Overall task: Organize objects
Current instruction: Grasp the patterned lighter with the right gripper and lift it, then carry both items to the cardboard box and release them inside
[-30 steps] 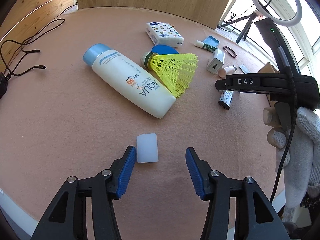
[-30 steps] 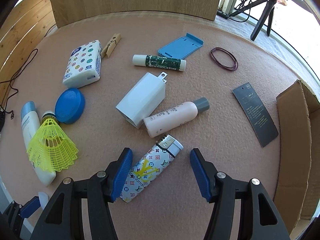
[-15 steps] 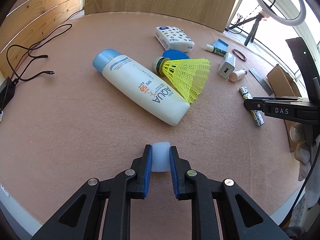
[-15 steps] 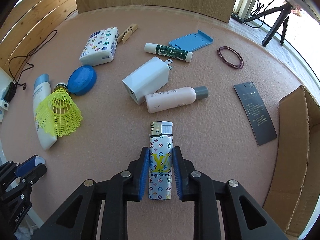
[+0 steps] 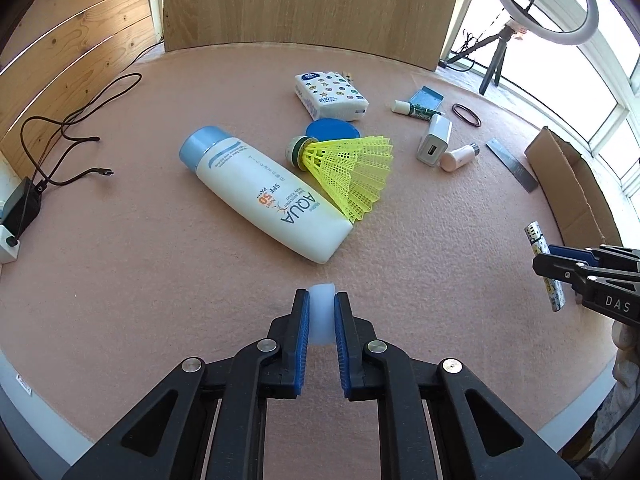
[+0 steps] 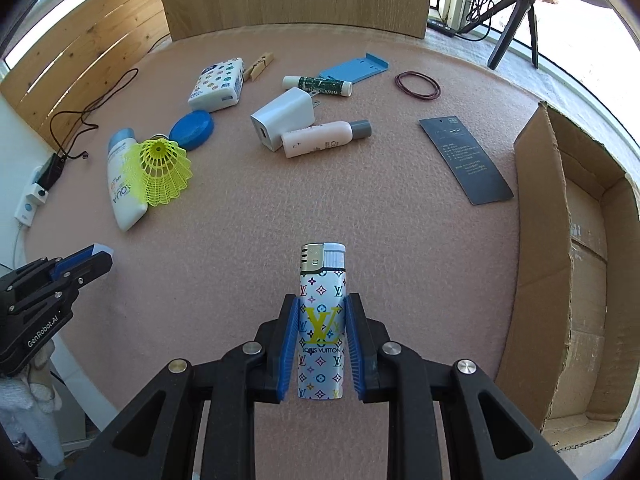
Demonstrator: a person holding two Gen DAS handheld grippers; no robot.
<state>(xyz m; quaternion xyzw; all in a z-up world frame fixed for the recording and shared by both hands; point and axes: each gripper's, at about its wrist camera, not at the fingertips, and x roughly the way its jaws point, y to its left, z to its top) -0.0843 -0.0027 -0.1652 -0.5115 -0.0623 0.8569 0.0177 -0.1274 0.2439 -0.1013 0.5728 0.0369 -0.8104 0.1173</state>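
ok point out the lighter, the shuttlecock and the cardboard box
lighter [image 6: 321, 320]: right wrist view, patterned body between the pads
shuttlecock [image 5: 352, 172]: left wrist view, yellow skirt
cardboard box [image 6: 540, 240]: right wrist view, near wall

Sunlit windows [image 5: 612, 92] beside wood-panelled wall [image 5: 80, 52], pink-felt table [image 5: 140, 260]

wrist cams, steep down, shared table [image 5: 120, 280]

Bright daylight from right-hand windows [image 5: 608, 92], sharp focus, fisheye-bent edges
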